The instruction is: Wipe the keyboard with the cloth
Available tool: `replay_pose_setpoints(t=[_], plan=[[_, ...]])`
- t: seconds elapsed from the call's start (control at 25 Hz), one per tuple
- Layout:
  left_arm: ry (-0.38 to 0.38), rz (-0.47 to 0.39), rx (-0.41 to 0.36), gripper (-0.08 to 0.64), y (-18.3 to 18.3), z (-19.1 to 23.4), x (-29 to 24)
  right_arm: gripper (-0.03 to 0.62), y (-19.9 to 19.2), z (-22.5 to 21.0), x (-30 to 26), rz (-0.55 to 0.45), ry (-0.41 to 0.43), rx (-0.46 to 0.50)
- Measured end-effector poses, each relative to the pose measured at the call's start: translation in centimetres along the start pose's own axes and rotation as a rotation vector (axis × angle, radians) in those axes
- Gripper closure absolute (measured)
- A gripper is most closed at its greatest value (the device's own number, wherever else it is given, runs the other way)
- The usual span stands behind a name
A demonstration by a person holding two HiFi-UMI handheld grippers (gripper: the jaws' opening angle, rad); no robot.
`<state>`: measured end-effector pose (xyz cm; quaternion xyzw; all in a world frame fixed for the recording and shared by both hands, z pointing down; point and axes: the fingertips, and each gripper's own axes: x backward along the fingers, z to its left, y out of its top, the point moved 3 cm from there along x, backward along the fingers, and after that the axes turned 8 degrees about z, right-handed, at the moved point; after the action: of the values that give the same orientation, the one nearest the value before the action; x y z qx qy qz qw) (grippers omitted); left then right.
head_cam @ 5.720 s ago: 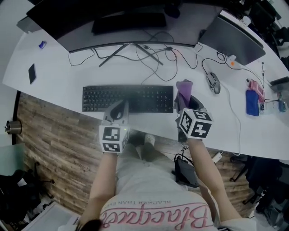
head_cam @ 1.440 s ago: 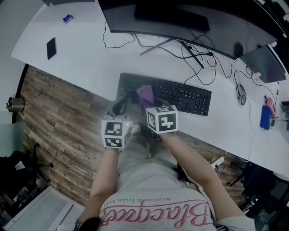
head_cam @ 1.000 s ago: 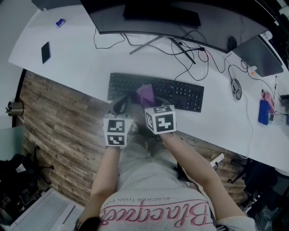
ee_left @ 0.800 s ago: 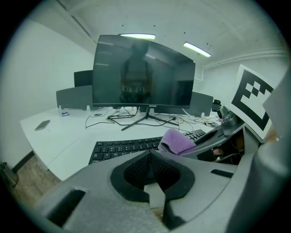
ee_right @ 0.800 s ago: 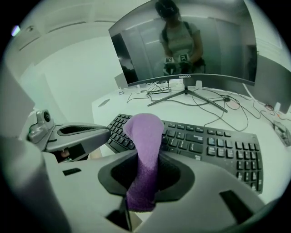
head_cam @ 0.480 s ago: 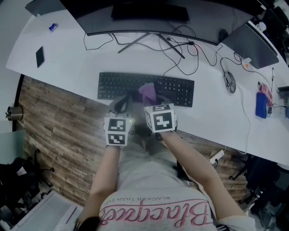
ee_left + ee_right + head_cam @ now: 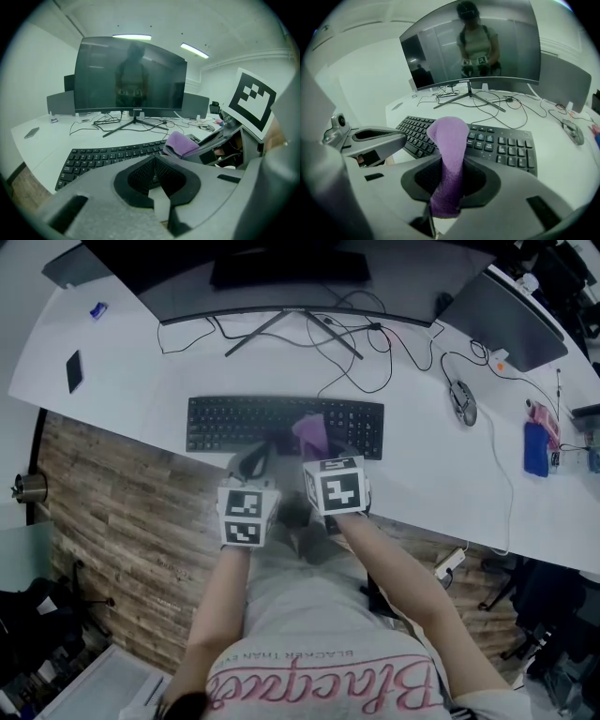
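A black keyboard (image 7: 244,423) lies on the white desk (image 7: 141,399) below the monitor. My right gripper (image 7: 314,444) is shut on a purple cloth (image 7: 310,432), which rests on the keys a little right of the keyboard's middle. In the right gripper view the cloth (image 7: 449,154) stands up from between the jaws in front of the keyboard (image 7: 506,143). My left gripper (image 7: 253,459) hangs shut and holding nothing at the keyboard's near edge, just left of the right one. The left gripper view shows the keyboard (image 7: 108,157) and the cloth (image 7: 180,144) to its right.
A curved monitor (image 7: 253,277) stands behind the keyboard with loose cables (image 7: 347,338) at its foot. A mouse (image 7: 462,401) and a blue object (image 7: 533,448) lie at the right, a second screen (image 7: 497,310) at back right, and a phone (image 7: 73,371) at far left.
Over the last second and a half the right gripper has dragged the cloth from the keyboard's left part rightwards past its middle. The left gripper has stayed shut beside it.
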<state>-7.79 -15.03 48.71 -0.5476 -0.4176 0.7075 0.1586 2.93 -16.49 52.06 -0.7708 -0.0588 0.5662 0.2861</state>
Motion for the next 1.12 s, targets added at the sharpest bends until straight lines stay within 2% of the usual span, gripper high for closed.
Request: replay_pose_setpoints(t=[0.72, 0.88, 1.12], plan=[[-0.062, 0.003, -0.037, 0.552, 1.1, -6.1, -2.8, 0.500, -2.4, -7.6, 3.1, -0.011, -0.073, -0.088], [-0.072, 0.004, -0.043, 0.552, 1.2, -7.1, -2.9, 0.500, -3.0, -9.4, 4.0, -0.012, -0.109, -0.092], [-0.090, 0.000, -0.058, 0.552, 1.6, -8.3, -3.2, 0.500, -4.0, -12.3, 5.4, -0.018, -0.153, -0.150]])
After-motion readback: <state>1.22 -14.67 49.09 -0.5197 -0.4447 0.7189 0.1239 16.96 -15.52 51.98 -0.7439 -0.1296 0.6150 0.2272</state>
